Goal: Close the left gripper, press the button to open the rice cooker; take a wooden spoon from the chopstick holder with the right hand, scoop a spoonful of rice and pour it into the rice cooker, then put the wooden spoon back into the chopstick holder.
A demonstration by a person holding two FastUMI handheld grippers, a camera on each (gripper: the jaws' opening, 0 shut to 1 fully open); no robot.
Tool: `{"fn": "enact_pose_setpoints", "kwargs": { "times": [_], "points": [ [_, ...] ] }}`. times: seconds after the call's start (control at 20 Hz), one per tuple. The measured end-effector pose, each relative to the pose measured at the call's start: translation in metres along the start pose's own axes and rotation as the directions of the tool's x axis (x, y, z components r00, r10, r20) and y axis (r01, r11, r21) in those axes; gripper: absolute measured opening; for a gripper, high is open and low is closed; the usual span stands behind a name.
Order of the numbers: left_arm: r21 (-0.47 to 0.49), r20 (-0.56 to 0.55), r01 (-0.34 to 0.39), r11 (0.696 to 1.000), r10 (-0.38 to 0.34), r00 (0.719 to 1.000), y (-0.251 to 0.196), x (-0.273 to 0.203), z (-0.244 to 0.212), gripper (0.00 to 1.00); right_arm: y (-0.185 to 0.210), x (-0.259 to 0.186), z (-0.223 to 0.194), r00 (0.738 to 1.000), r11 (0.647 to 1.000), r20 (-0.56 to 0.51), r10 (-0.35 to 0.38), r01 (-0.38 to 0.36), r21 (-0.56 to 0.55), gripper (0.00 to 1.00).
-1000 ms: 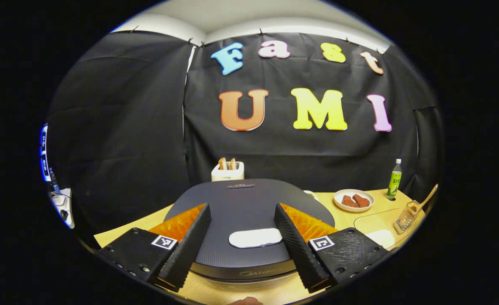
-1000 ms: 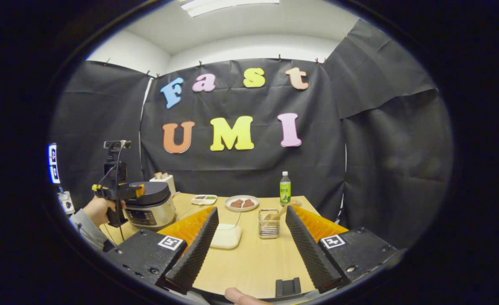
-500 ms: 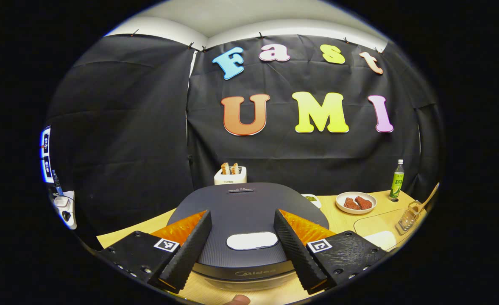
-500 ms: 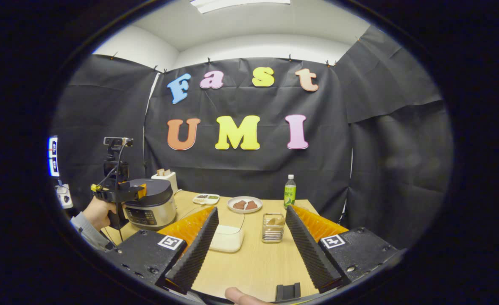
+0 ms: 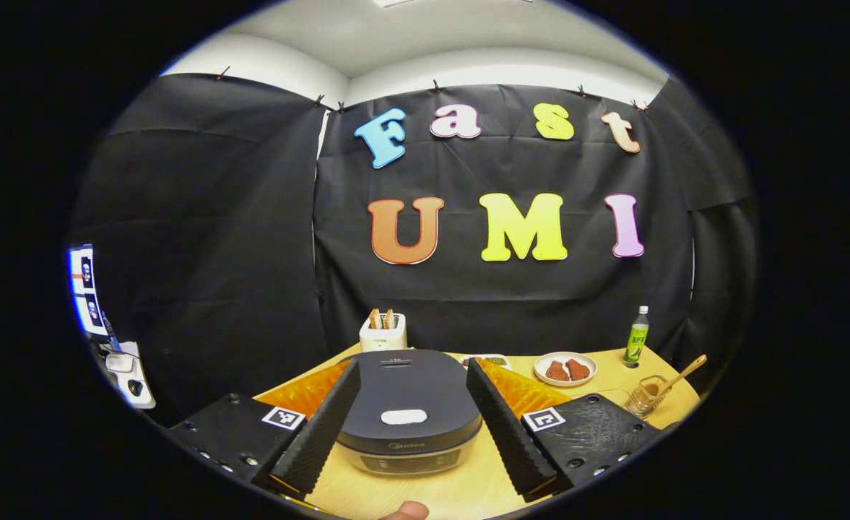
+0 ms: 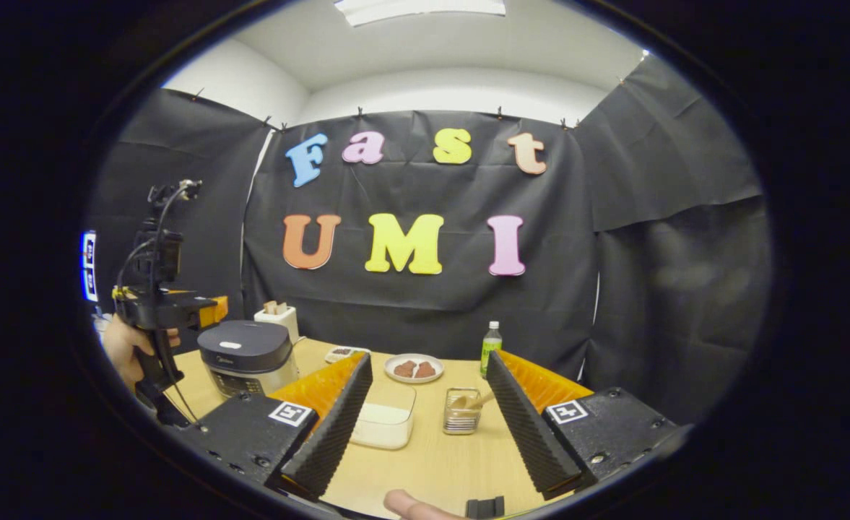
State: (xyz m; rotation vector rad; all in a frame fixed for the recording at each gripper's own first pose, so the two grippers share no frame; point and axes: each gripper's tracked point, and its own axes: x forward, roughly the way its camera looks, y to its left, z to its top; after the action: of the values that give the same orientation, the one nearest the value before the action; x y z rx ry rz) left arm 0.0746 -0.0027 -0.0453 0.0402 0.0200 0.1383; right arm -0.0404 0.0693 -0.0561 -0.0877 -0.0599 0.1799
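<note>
The dark rice cooker (image 5: 403, 404) stands on the wooden table with its lid down and a white button (image 5: 404, 417) on top. My left gripper (image 5: 413, 365) hovers above and in front of it, open, its fingers framing the cooker without touching. The clear chopstick holder (image 6: 461, 412) holds a wooden spoon (image 6: 476, 399) and lies ahead of my right gripper (image 6: 430, 359), which is open and holds nothing. A white container of rice (image 6: 385, 422) sits left of the holder. In the right gripper view a hand (image 6: 125, 350) holds the left gripper (image 6: 211, 310) above the cooker (image 6: 248, 354).
At the back of the table stand a toaster (image 5: 383, 332), a plate with meat (image 5: 565, 368), a green bottle (image 5: 635, 345) and a small dish (image 6: 341, 354). The chopstick holder (image 5: 648, 393) sits near the table's right edge in the left gripper view.
My left gripper has risen and drawn back from the cooker, which now looks smaller and farther. It stays open. The right gripper has lifted slightly. The lid has not moved.
</note>
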Motion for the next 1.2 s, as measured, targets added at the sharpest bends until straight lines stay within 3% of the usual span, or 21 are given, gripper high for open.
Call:
{"fn": "enact_pose_setpoints", "kwargs": {
  "times": [0.3, 0.65, 0.9, 1.2],
  "points": [
    [-0.022, 0.033, 0.120, 0.993, -0.119, 0.992, -0.028, -0.070, 0.018, 0.94, 0.009, 0.006, 0.017, 1.000, 1.000, -0.015, -0.020, 0.020, 0.014, 0.99],
    [-0.006, 0.086, 0.172, 0.985, -0.171, 0.982, -0.034, -0.128, 0.023, 0.94, 0.021, 0.002, 0.017, 1.000, 0.999, -0.023, -0.018, 0.018, 0.032, 1.00],
    [0.030, 0.127, 0.173, 0.984, -0.176, 0.976, -0.030, -0.140, 0.031, 0.94, 0.021, 0.000, 0.018, 0.999, 0.999, -0.022, -0.023, 0.024, 0.026, 1.00],
    [0.009, 0.104, 0.172, 0.985, -0.172, 0.980, -0.028, -0.135, 0.022, 0.94, 0.019, 0.001, 0.015, 0.999, 0.999, -0.023, -0.027, 0.027, 0.025, 0.99]
  ]
}}
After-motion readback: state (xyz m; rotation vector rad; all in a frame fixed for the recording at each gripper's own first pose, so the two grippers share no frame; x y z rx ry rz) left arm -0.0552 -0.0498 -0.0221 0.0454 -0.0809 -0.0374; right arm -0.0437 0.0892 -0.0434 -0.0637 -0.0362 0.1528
